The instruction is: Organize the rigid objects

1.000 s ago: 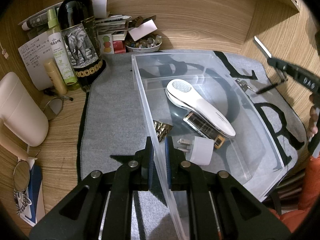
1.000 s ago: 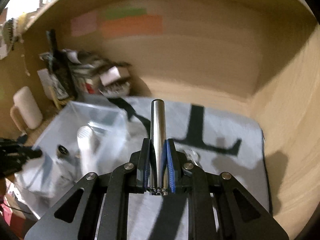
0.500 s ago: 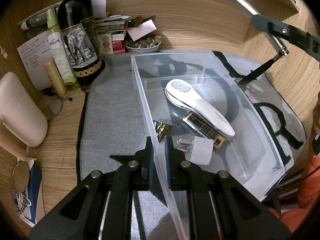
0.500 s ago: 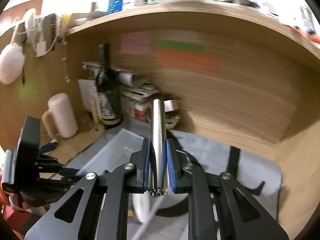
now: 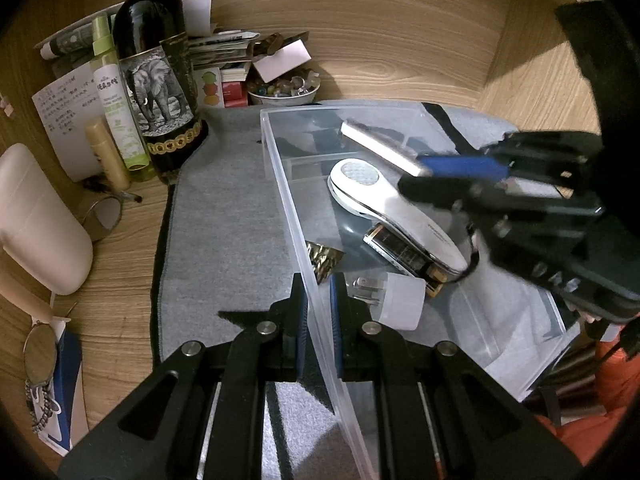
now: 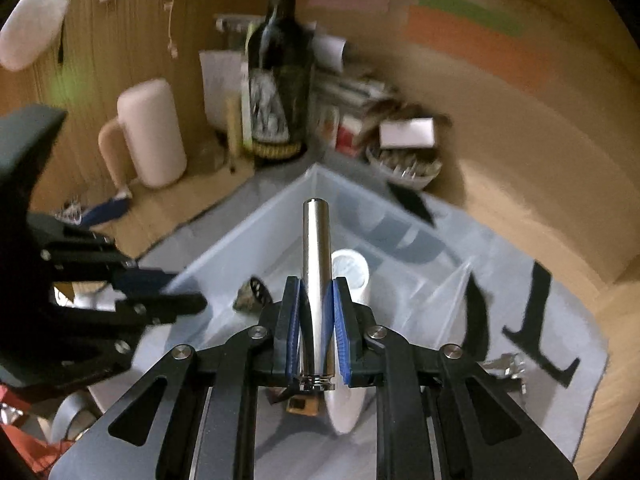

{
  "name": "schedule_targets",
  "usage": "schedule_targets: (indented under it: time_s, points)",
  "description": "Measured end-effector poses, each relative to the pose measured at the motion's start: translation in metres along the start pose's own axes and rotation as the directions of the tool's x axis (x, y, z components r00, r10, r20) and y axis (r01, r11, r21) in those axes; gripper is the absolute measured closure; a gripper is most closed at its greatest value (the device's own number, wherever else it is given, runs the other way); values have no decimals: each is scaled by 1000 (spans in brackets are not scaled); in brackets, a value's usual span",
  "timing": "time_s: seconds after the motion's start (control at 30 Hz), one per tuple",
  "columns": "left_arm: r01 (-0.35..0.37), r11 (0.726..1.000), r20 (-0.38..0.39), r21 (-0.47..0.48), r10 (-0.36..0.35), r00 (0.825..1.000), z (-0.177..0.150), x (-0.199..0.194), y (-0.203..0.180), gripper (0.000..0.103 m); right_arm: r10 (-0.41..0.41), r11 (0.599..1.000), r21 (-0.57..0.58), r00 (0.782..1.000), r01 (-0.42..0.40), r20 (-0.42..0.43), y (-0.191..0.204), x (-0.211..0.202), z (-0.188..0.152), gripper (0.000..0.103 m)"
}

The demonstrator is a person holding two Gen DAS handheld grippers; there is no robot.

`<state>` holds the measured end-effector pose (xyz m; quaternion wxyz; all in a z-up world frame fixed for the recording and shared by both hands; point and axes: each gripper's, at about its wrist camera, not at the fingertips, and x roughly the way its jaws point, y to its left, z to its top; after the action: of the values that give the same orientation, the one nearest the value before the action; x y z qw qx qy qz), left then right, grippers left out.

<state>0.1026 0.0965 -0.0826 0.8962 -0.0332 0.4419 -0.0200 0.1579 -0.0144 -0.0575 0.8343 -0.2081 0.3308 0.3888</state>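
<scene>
Two hand-held grippers work at one clear plastic bin (image 5: 280,184) on the grey felt mat (image 5: 224,216). The left hand-held gripper (image 5: 317,312) is closed on the bin's near-left wall, a blue pad on each side of the thin rim. The right hand-held gripper (image 6: 317,320) clamps a smooth, shiny metal cylinder (image 6: 316,280) that juts forward past its fingertips, held over the bin's inside. In the bin lie a glossy white oblong device (image 5: 396,212), a black-and-gold battery (image 5: 404,254), a white plug adapter (image 5: 396,300) and a crinkled gold foil piece (image 5: 322,258).
</scene>
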Motion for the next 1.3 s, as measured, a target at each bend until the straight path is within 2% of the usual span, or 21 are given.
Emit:
schedule_targets:
  time_s: [0.27,0.43,0.7,0.93,1.13,1.2,1.3]
  points:
    - [3,1000,3,-1,-3,1000,-1,0,1,93,34,999,0,991,-35,-128,1,27,-11,89]
    - [3,1000,2,0,-3,1000,-1,0,2,93,53,999,0,986,-54,-158,3,35,-14,88]
    - [2,1000,2,-1,-2,1000,0,0,2,93,44,999,3,988,-44,-151,3,33,-15,86]
    - [2,1000,2,-1,-2,1000,0,1,2,93,16,1000,19,995,-14,-100,-6,21,-13,69]
    - [1,1000,1,0,-1,1000,-1,0,2,93,-29,998,61,1000,29,0,-25,-11,-8,56]
    - [1,1000,1,0,-1,1000,-1,0,2,93,-55,995,85,998,51,39,-33,-21,-7,46]
    - [0,1000,1,1,0,1000,-1,0,2,93,-104,988,126,990,92,95,-49,-38,-6,42]
